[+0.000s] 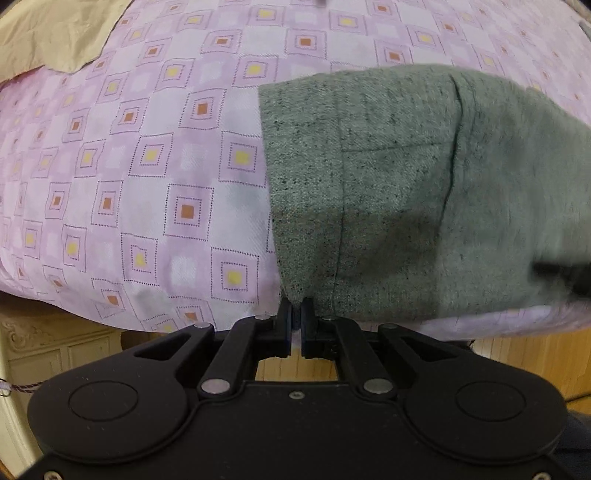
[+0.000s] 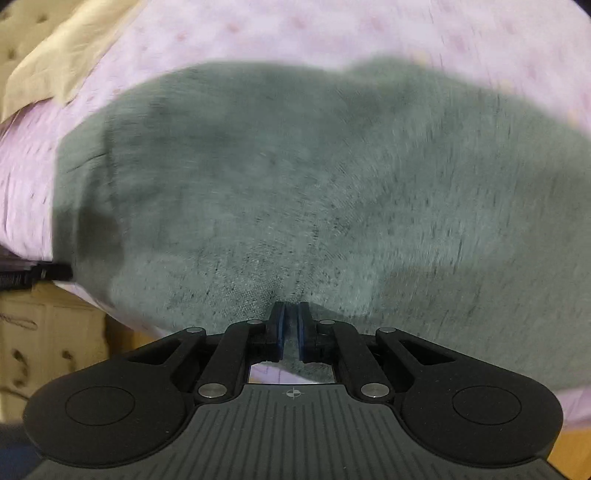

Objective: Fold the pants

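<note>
Grey-green flecked pants (image 1: 406, 177) lie on a bed under a lilac sheet (image 1: 147, 166) printed with squares. In the left wrist view their left hem edge runs down to my left gripper (image 1: 296, 308), which is shut on the near corner of that edge. The right wrist view is motion-blurred: the pants (image 2: 314, 184) fill most of it, and my right gripper (image 2: 291, 314) is shut on a pinch of their near edge. At the far right of the left wrist view a dark blurred shape (image 1: 565, 273), apparently the other gripper, sits on the cloth.
A beige cloth (image 1: 55, 33) lies at the far left corner of the bed, also in the right wrist view as a beige cloth (image 2: 55, 62). The bed's near edge drops to a wooden floor (image 1: 535, 358). A cream carved cabinet (image 1: 48, 350) stands lower left.
</note>
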A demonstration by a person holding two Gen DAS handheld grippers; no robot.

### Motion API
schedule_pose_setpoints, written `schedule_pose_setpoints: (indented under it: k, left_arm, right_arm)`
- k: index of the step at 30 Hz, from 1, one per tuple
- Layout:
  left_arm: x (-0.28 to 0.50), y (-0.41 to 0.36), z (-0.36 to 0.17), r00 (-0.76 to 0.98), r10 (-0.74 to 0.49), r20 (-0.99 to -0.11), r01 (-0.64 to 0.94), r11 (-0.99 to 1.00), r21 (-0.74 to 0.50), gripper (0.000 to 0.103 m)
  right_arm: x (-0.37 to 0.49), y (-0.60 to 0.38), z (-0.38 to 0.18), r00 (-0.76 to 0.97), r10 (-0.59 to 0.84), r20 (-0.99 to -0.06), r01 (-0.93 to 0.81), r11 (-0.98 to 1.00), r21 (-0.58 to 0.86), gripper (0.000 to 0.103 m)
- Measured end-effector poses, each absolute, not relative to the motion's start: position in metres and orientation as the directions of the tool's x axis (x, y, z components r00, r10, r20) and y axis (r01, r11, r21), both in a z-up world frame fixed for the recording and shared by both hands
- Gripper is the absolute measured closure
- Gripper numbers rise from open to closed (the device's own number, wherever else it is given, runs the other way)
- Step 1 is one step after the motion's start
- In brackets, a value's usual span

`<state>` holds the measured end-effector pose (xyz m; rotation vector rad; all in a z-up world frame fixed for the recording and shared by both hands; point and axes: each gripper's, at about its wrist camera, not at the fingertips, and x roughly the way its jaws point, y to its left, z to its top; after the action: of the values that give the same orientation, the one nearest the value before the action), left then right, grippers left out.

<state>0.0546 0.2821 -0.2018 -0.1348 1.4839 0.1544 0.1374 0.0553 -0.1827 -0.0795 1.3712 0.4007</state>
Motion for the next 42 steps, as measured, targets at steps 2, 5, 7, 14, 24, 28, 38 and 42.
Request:
schedule_pose_setpoints:
  k: [2,5,7,14,24,28,38,42]
  left_arm:
    - [0.056,0.291,-0.202,0.083,0.012,-0.996,-0.204,0.979,-0.005,0.095]
    - [0.057,0.295,-0.203,0.082,0.011,-0.997,-0.201,0.98,-0.006,0.094]
    - [0.056,0.294,-0.202,0.084,0.014,-0.996,-0.194,0.981,-0.003,0.094]
    - [0.055,0.28,-0.199,0.084,0.036,-0.996,-0.182,0.983,0.02,0.093]
    - [0.061,0.256,-0.121,0.228,0.016,-0.973,-0.032,0.999,0.009,0.091]
    - [0.098,0.236,-0.105,0.334,-0.009,-0.943,0.001,1.0,-0.009,0.089]
    - [0.141,0.214,-0.188,0.199,0.033,-0.98,-0.086,0.996,0.017,0.087]
    - [0.109,0.229,-0.227,0.162,-0.006,-0.987,-0.188,0.982,-0.037,0.083]
  right_arm:
    - [0.138,0.055,-0.165,0.217,0.248,-0.944,-0.336,0.927,0.167,0.097]
    - [0.151,0.054,-0.14,0.384,0.265,-0.884,-0.296,0.943,0.154,0.097]
    - [0.168,0.057,-0.129,0.459,0.26,-0.849,-0.267,0.952,0.147,0.097]
    - [0.198,0.068,-0.168,0.36,0.169,-0.917,-0.234,0.968,0.087,0.097]
    - [0.171,0.063,-0.173,0.305,0.234,-0.923,-0.288,0.947,0.145,0.097]
    - [0.167,0.052,-0.158,0.323,0.247,-0.914,-0.301,0.942,0.149,0.097]
    - [0.202,0.005,-0.12,0.464,0.344,-0.816,-0.35,0.918,0.187,0.095]
    - [0.246,-0.001,-0.129,0.438,0.357,-0.825,-0.451,0.881,0.141,0.094]
